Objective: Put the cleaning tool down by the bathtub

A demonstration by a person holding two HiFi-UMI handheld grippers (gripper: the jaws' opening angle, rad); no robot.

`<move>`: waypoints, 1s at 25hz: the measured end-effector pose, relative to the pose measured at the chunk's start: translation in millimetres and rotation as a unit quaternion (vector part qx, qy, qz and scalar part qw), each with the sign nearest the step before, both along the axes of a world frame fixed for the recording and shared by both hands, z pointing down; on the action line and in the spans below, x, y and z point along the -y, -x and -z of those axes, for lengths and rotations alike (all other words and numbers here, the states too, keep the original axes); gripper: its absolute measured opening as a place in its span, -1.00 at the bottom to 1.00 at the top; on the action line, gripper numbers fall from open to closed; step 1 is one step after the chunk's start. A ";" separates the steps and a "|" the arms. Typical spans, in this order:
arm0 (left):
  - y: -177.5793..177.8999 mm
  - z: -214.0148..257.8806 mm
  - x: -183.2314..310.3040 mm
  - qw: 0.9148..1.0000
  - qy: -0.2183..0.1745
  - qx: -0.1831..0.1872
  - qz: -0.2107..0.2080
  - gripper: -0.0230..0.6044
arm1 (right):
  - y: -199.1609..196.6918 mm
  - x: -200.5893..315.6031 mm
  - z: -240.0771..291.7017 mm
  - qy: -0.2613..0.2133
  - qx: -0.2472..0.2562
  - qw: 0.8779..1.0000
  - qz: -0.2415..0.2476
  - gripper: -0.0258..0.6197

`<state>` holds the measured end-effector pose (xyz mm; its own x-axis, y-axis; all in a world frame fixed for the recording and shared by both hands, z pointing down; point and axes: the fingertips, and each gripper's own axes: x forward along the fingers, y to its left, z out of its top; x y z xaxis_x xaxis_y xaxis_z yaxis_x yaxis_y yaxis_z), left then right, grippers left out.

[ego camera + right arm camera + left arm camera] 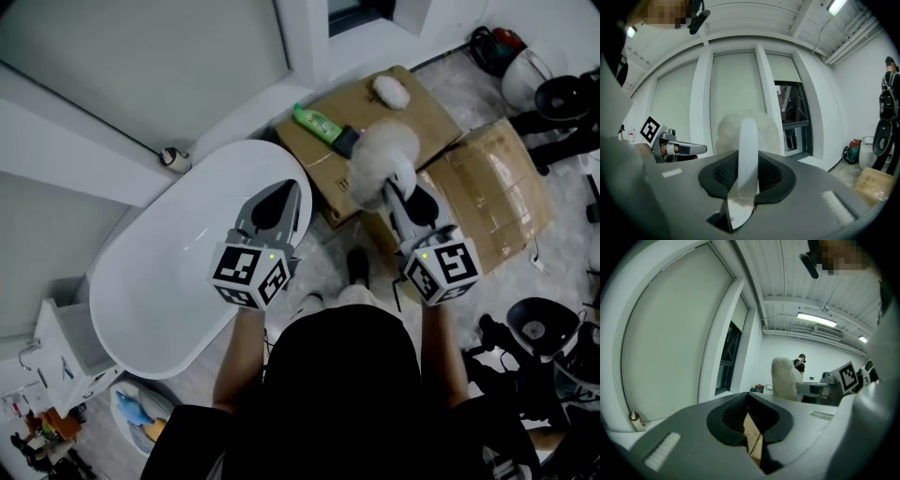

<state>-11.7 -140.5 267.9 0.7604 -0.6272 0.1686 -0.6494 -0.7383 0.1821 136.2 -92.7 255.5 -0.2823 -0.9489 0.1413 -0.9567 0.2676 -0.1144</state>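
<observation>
- Pale floor (328,267) and a white-walled room with a tall window (790,117); a white tub (169,272) lies at the left and flattened cardboard (487,197) at the right.
- Right claw (398,187) (747,171) is clenched on the duster (380,155) (745,131), with the flat white handle pinched edge-on between the black pads.
- In the right gripper view, the handle rises straight out past the jaws, and the fluffy white head sits at its far end, facing the window.
- In the head view, the duster's long axis runs along the claw and away from the person. Its head is at the far end and held in the air over the cardboard, just right of the tub's near end.
- Left claw (274,202) (749,416) is closed with nothing between its pads; only a thin slit shows cardboard below. It hangs over the tub's right rim.
- From the left gripper view, the duster (785,378) stands upright off to the right.
- Beyond the duster, a green bottle (319,124) lies on the cardboard, with a small white fluffy pad (392,91) farther back.
</observation>
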 end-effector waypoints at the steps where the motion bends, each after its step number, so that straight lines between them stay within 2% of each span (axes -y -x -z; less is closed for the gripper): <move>1: -0.2 -0.8 4.2 1.000 0.002 0.001 0.012 -0.93 | -1.6 8.5 -1.1 0.002 0.001 1.000 0.011 -0.63; 12: -17.9 -2.5 39.0 0.994 0.003 0.013 0.111 -0.93 | -19.3 87.4 -17.1 0.023 0.004 0.993 0.118 -0.63; 19: -21.7 -23.7 39.3 0.985 0.030 0.024 0.166 -0.93 | -18.2 111.8 -50.2 0.061 -0.002 0.981 0.185 -0.63; 25: -16.5 -39.0 32.0 0.980 0.050 0.030 0.192 -0.93 | -18.5 122.3 -76.5 0.090 -0.005 0.976 0.198 -0.63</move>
